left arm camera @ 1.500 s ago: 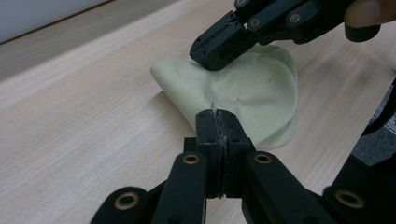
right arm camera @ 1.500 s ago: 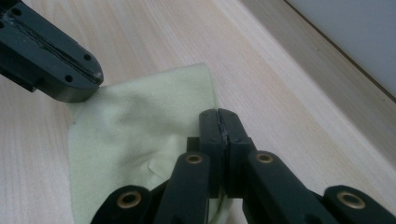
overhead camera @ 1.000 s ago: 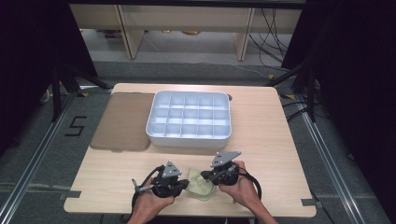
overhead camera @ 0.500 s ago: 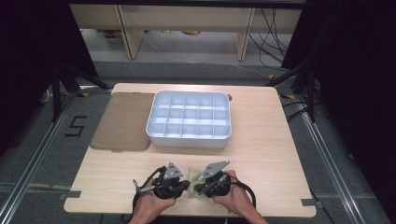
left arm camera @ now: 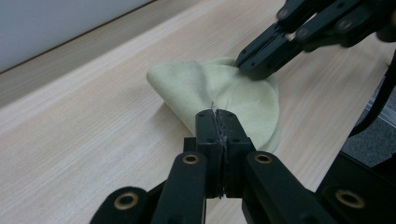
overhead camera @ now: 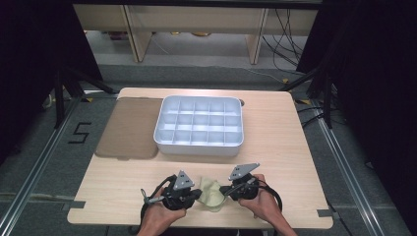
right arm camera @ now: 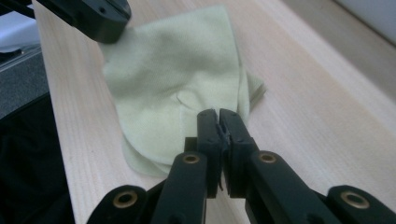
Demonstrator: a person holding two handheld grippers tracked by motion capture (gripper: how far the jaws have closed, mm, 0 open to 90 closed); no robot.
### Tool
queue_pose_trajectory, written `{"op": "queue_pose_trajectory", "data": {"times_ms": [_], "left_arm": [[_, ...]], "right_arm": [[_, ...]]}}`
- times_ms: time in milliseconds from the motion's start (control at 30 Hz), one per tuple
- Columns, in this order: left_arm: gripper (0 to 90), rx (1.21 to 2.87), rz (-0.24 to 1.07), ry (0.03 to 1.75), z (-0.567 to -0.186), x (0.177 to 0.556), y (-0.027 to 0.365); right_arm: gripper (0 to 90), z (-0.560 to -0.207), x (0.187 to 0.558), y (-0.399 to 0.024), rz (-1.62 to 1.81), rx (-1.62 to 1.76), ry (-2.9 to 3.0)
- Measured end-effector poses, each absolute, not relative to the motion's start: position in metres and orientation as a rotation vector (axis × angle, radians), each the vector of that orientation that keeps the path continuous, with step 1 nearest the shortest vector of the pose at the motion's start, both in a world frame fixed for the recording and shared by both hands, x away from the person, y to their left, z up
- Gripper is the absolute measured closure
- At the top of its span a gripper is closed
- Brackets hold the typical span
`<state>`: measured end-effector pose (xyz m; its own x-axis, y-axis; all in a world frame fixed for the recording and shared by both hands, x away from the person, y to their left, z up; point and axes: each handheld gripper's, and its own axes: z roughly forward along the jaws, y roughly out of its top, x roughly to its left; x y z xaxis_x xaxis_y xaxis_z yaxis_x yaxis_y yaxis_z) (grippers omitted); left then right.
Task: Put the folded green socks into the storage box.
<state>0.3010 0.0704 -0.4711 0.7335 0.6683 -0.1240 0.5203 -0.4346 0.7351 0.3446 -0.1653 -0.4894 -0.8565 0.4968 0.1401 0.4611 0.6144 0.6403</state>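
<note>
A pale yellow-green cloth lies crumpled on the wooden table near its front edge, between my two grippers. My left gripper is shut on the cloth's left side; in the left gripper view its jaws pinch a fold of the cloth at the tip. My right gripper is shut on the cloth's right side, and in the right gripper view the cloth is pinched at the tip. Each gripper view also shows the other gripper holding the cloth's far edge.
A white tray divided into several empty compartments stands at the middle back of the table. A brown mat lies to its left. The table's front edge is just behind both hands. Dark floor and metal rails surround the table.
The right gripper swung left toward the left gripper half a second ago, then drew back to the right, with the cloth held between the two. The left gripper barely moved.
</note>
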Motion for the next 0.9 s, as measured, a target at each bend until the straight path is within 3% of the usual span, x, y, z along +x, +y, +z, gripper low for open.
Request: {"op": "queue_pose_trajectory", "data": {"times_ms": [667,900], "left_arm": [[87.8,2.206,0.206,0.745,-0.488,0.296,0.019],[87.6,2.213,0.179,0.739,-0.494,0.298,0.014]], "right_arm": [[88.0,-0.494,0.354,-0.173,1.162,0.864,2.776],[88.0,-0.476,0.357,-0.185,1.233,0.92,2.679]]}}
